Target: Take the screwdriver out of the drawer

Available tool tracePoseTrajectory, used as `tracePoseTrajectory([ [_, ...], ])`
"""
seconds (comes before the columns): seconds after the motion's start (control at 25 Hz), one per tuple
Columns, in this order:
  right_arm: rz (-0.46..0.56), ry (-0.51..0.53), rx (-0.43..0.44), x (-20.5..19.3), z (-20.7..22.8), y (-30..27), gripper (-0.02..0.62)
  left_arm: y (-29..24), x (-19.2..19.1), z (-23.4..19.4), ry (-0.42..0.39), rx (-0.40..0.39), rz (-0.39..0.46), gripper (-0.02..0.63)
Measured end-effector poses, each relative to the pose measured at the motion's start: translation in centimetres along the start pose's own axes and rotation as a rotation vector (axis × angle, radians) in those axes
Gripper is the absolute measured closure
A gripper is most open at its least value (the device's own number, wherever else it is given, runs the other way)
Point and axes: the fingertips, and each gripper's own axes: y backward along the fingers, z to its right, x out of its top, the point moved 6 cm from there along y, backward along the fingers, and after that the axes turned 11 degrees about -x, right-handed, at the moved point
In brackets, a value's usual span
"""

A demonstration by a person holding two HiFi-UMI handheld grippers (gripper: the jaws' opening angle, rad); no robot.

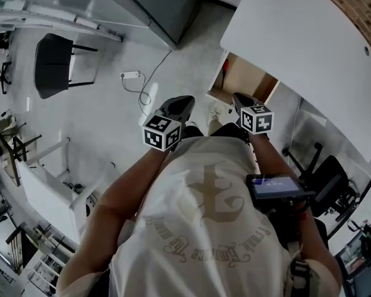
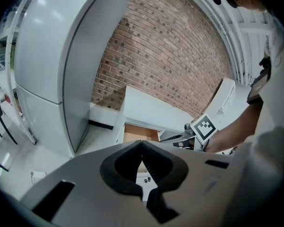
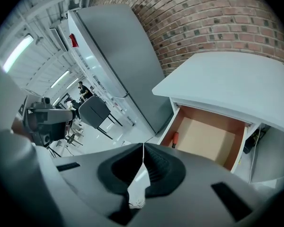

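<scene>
The open drawer (image 3: 206,138) hangs under a white table (image 3: 236,86); it has a pale wooden floor. The screwdriver (image 3: 175,139), orange-handled, lies along the drawer's left wall. My right gripper (image 3: 143,146) is short of the drawer and above it, shut and empty. My left gripper (image 2: 141,143) also has its tips together with nothing between them; the drawer (image 2: 141,135) shows past it. In the head view both grippers, left (image 1: 179,104) and right (image 1: 242,99), point at the drawer (image 1: 244,79). The screwdriver is hidden there.
A tall grey cabinet (image 3: 118,56) stands left of the table against the brick wall (image 3: 217,18). A black chair (image 1: 52,64) and a white power strip with cable (image 1: 131,75) are on the floor at left. An office chair (image 1: 324,178) sits at right.
</scene>
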Motion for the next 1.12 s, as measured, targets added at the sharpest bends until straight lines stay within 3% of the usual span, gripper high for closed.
tracePoseTrajectory([
  [0.8, -0.09, -0.032, -0.002, -0.9, 2.9, -7.9, 0.571, -4.5, -2.3, -3.8, 0.088, 0.034, -0.055, 0.584],
  [1.12, -0.111, -0.05, 0.008, -1.1, 4.9, -9.3, 0.571, -5.9, -3.0, -2.2, 0.101, 0.028, -0.089, 0.584],
])
